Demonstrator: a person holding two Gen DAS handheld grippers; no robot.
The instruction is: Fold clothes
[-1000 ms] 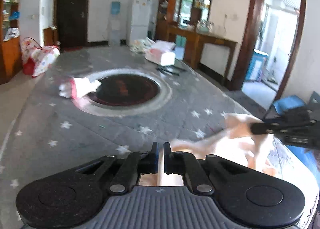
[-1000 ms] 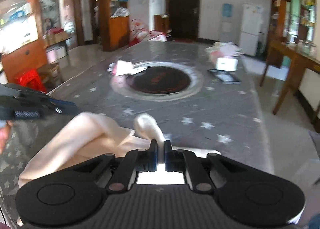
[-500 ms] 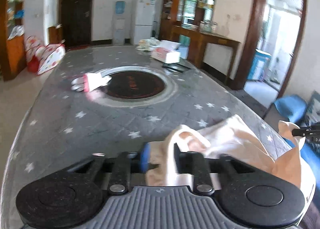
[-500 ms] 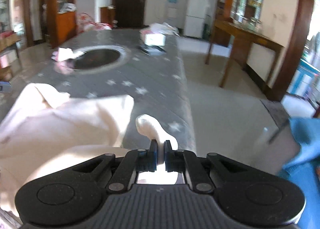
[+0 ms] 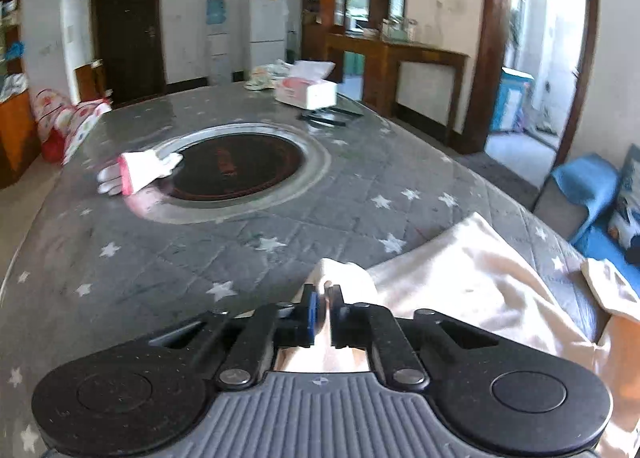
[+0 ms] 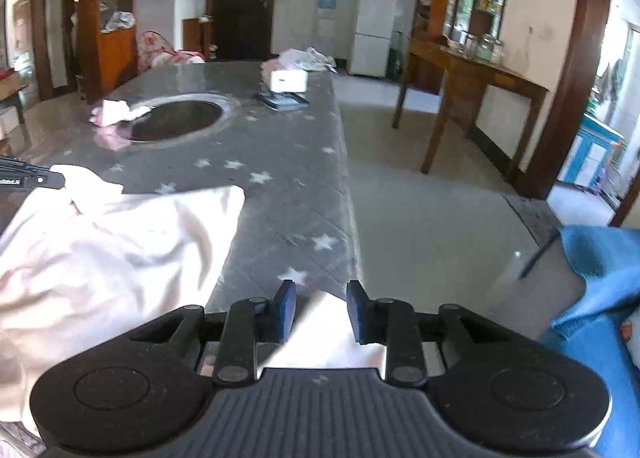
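Right gripper (image 6: 321, 308) jaws just parted, releasing cream garment (image 6: 120, 242) at surface (image 6: 280, 154) edge; left gripper (image 5: 325, 308) clenched on it. Blue seat only rightward.

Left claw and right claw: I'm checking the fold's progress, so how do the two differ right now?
The left claw is shut on a bunched edge of the cream garment; the right claw is open, having just been opening, with cloth lying loose between its fingers. The left claw sits over the starred table; the right claw sits at the table's near corner, beside bare floor. Both point down at the same garment.
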